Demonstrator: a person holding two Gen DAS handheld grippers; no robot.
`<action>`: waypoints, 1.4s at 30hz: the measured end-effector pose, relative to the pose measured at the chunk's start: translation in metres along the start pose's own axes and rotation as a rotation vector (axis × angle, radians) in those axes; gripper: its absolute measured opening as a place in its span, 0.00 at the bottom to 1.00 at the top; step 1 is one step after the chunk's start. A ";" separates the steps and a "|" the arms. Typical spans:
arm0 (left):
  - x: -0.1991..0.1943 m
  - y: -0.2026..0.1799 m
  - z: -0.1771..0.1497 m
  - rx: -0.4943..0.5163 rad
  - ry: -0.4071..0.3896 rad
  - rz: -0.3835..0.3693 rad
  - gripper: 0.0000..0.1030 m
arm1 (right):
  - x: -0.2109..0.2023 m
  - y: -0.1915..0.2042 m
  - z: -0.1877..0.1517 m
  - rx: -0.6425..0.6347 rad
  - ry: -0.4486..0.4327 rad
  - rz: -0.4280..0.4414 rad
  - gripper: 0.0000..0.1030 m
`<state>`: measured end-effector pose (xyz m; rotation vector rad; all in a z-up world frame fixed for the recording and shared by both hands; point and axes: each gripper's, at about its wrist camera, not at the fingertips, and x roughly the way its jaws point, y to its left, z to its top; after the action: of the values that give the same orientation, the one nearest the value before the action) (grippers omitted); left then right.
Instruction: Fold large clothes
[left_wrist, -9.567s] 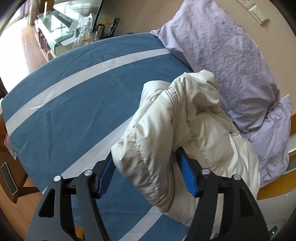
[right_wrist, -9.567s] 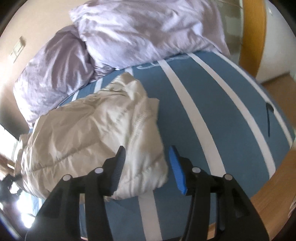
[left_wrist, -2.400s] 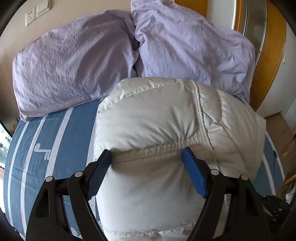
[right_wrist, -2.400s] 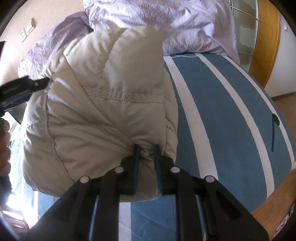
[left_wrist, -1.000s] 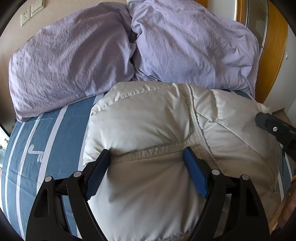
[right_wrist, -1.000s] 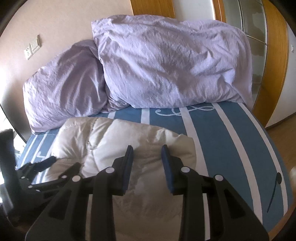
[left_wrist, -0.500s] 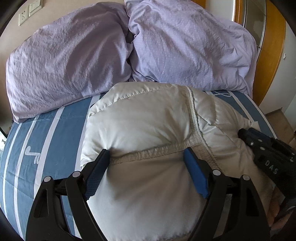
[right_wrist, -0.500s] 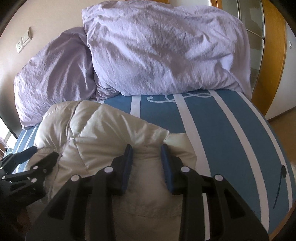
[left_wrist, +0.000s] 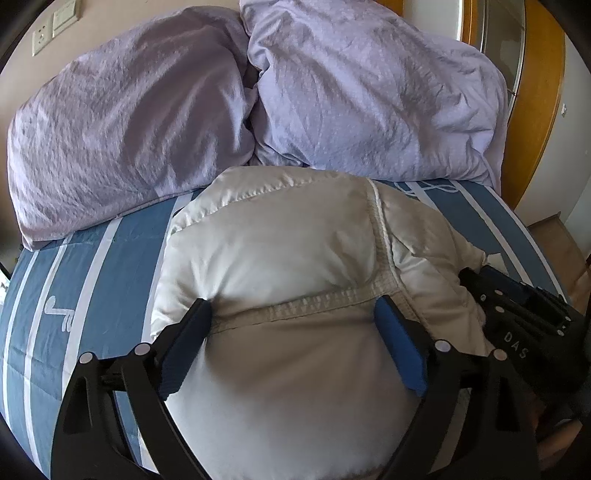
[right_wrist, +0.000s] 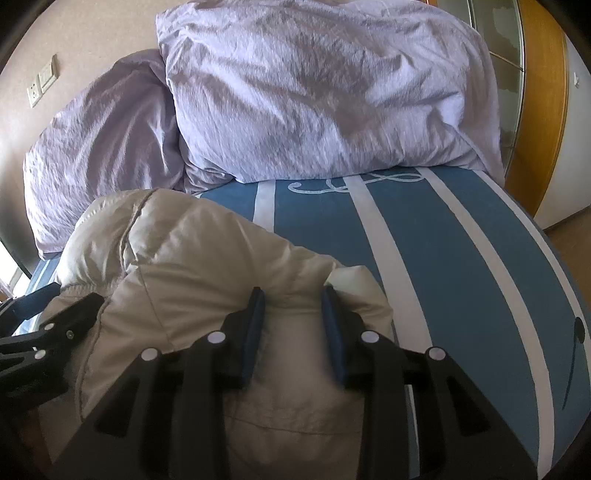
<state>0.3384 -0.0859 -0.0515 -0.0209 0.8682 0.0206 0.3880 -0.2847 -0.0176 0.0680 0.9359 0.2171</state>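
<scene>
A cream puffer jacket (left_wrist: 280, 251) lies bunched in a folded bundle on the blue striped bed (left_wrist: 92, 266). My left gripper (left_wrist: 293, 314) is wide open, its blue pads pressed down on the jacket either side of a stitched seam. My right gripper (right_wrist: 291, 299) is partly open, its pads straddling a puffed fold of the same jacket (right_wrist: 192, 258) at its right end. The right gripper's black body shows at the right edge of the left wrist view (left_wrist: 517, 317). The left gripper shows at the left edge of the right wrist view (right_wrist: 40, 332).
Two lilac pillows (left_wrist: 122, 122) (right_wrist: 325, 88) lean against the headboard wall just beyond the jacket. A wooden frame with a mirror (right_wrist: 535, 92) stands on the right. Blue striped cover (right_wrist: 461, 251) lies bare to the right of the jacket.
The right gripper has let go of the jacket fold and opened, then come down on the bundle. Both grippers have sunk a little lower onto the jacket. The left gripper stays wide open.
</scene>
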 end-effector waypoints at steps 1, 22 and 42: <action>0.000 0.000 0.000 0.000 -0.001 -0.001 0.89 | 0.000 0.000 0.000 -0.002 -0.002 -0.002 0.32; 0.005 -0.001 -0.002 0.002 -0.027 -0.001 0.93 | 0.012 0.002 -0.003 -0.010 -0.002 -0.003 0.33; 0.006 0.000 0.001 0.013 -0.017 0.010 0.93 | 0.016 0.005 -0.003 -0.005 0.018 -0.006 0.33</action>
<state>0.3429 -0.0855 -0.0557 -0.0044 0.8510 0.0244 0.3940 -0.2764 -0.0310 0.0586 0.9536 0.2149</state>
